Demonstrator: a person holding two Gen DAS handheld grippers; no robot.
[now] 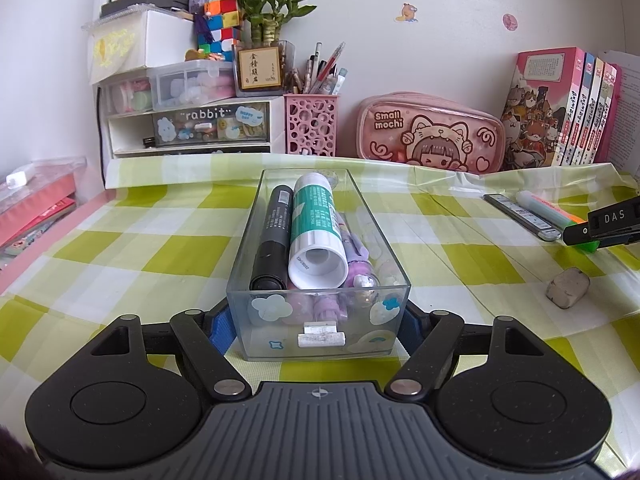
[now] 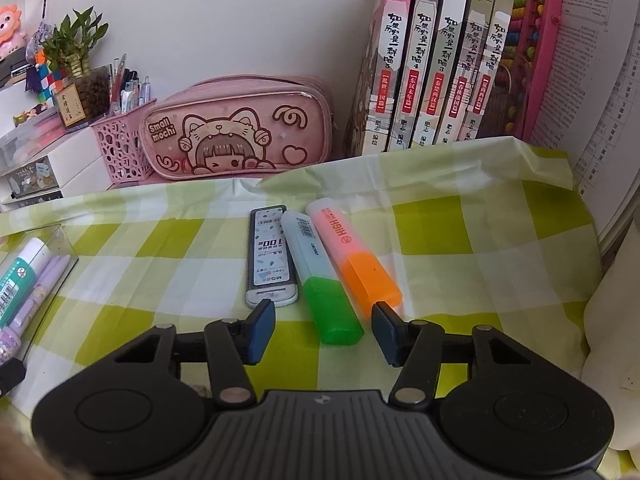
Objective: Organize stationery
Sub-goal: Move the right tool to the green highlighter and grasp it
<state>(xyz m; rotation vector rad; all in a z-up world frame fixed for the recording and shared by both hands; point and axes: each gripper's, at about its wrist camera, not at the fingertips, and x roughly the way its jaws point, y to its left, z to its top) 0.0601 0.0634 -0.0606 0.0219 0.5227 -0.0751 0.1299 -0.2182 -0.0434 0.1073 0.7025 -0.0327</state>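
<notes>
My left gripper (image 1: 318, 320) is shut on the near end of a clear box (image 1: 245, 248), its blue pads pressed to both side walls. Inside the box lie a black marker (image 1: 274, 236), a green-and-white glue stick (image 1: 316, 232) and purple pens (image 1: 358, 264). My right gripper (image 2: 322, 312) is open and low over the cloth, straddling the cap of a green highlighter (image 2: 320, 272) without touching it. An orange highlighter (image 2: 356, 256) lies right of it, a lead refill case (image 2: 270, 256) left. A worn eraser (image 1: 568, 286) sits nearer the front.
Along the back wall stand a pink pencil case (image 1: 430, 132), a pink pen holder (image 1: 310, 124), a drawer unit (image 1: 188, 124) and a row of books (image 1: 560, 108). A white object (image 2: 612, 340) crowds the right edge. The green checked cloth (image 1: 120, 248) covers the desk.
</notes>
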